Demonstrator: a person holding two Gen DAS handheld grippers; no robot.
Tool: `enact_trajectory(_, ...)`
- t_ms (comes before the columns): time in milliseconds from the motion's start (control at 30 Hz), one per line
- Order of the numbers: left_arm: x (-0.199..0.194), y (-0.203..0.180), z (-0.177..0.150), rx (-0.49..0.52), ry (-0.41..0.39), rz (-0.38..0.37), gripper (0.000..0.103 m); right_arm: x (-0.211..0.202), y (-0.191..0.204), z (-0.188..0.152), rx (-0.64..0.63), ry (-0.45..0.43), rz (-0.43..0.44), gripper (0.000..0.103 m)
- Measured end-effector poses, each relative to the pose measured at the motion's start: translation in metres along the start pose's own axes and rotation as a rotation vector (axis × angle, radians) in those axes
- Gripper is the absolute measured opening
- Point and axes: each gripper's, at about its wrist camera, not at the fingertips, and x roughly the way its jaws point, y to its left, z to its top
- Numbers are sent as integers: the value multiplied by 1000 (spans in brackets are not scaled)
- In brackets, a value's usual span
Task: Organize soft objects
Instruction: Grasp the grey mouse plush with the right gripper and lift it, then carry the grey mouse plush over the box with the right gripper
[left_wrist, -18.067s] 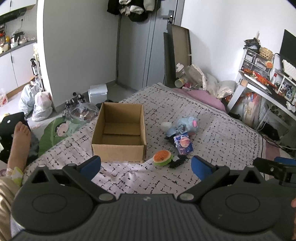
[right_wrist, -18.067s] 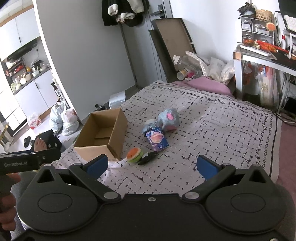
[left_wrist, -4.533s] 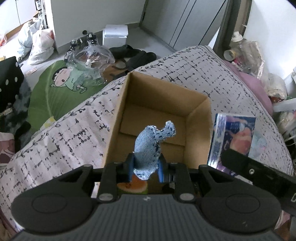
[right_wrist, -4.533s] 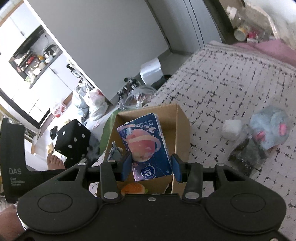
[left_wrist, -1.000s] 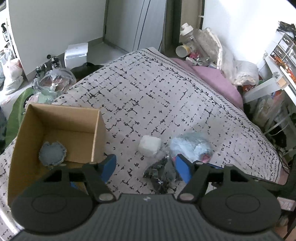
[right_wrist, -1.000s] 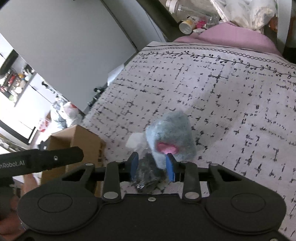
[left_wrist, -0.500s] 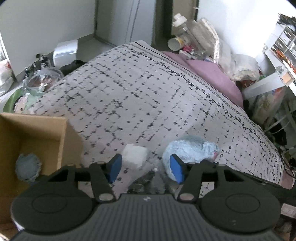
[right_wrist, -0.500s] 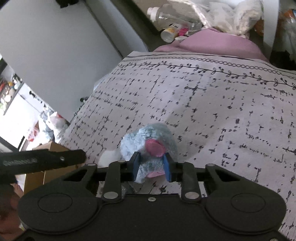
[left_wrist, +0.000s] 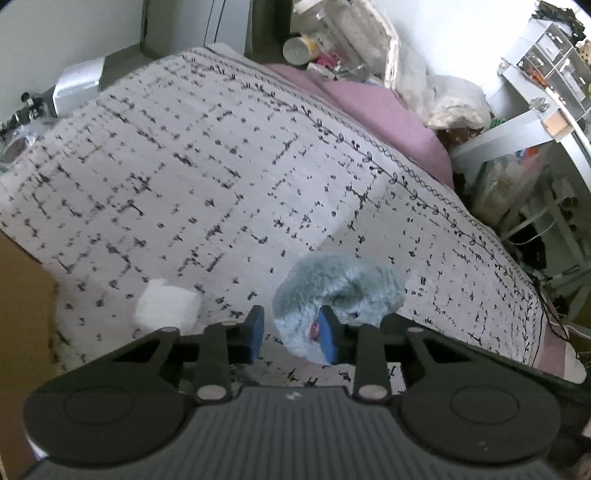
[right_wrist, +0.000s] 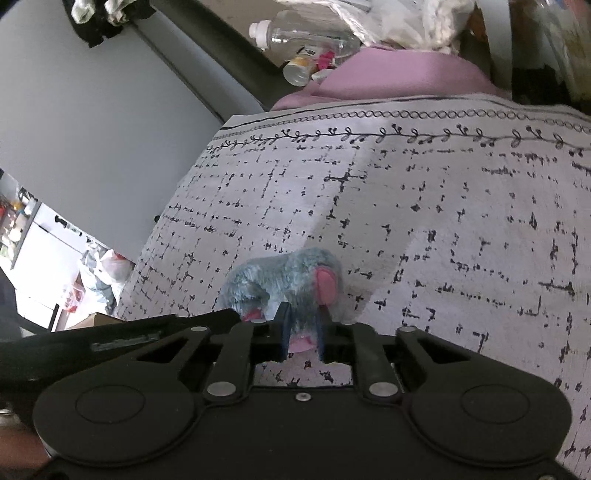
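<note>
A fluffy blue-grey plush toy (left_wrist: 338, 291) with pink ears lies on the patterned bedspread (left_wrist: 207, 177). My left gripper (left_wrist: 291, 334) has its jaws partly closed around the near side of the plush. My right gripper (right_wrist: 302, 332) is shut on the plush (right_wrist: 284, 284), pinching its fur near the pink ear. A white soft cube (left_wrist: 168, 308) lies just left of the plush. The cardboard box (left_wrist: 22, 314) shows only as an edge at the far left.
A pink pillow (left_wrist: 380, 114) and clutter of bottles and bags (left_wrist: 332, 40) lie at the bed's far end. A white desk with shelves (left_wrist: 539, 103) stands to the right. The left gripper's body crosses the right wrist view (right_wrist: 110, 339).
Both grippers have moved in on the plush toy. The right jaws have closed onto it and the left jaws have narrowed around it. The box has slid out of view to the left.
</note>
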Motion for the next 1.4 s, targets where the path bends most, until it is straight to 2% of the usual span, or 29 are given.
enact_trajectory(100,7,2,2,-44,13,-18,30,-3,-3,2,43,-2,35,19)
enact_trajectory(233,8,3,5,-72,5,-42,30,-2,-3,7,91,-11,56,35)
enact_trajectory(367,15,7,8,-133,15,-55,30,12,-6,11,149,13,17,35)
enact_trajectory(400,17,8,7,-148,13,-58,30,16,-8,11,166,17,12,35)
enact_trajectory(500,21,11,4,-182,21,-74,26,25,-16,9,215,49,13,25)
enact_trajectory(600,16,6,3,-168,16,-80,22,18,-9,8,177,41,-15,19)
enact_trajectory(933,-18,9,-16,-194,15,-117,21,-19,4,-10,183,8,0,16)
enact_trajectory(1400,-76,15,-39,-145,-24,-96,21,-57,38,-36,163,-29,48,15)
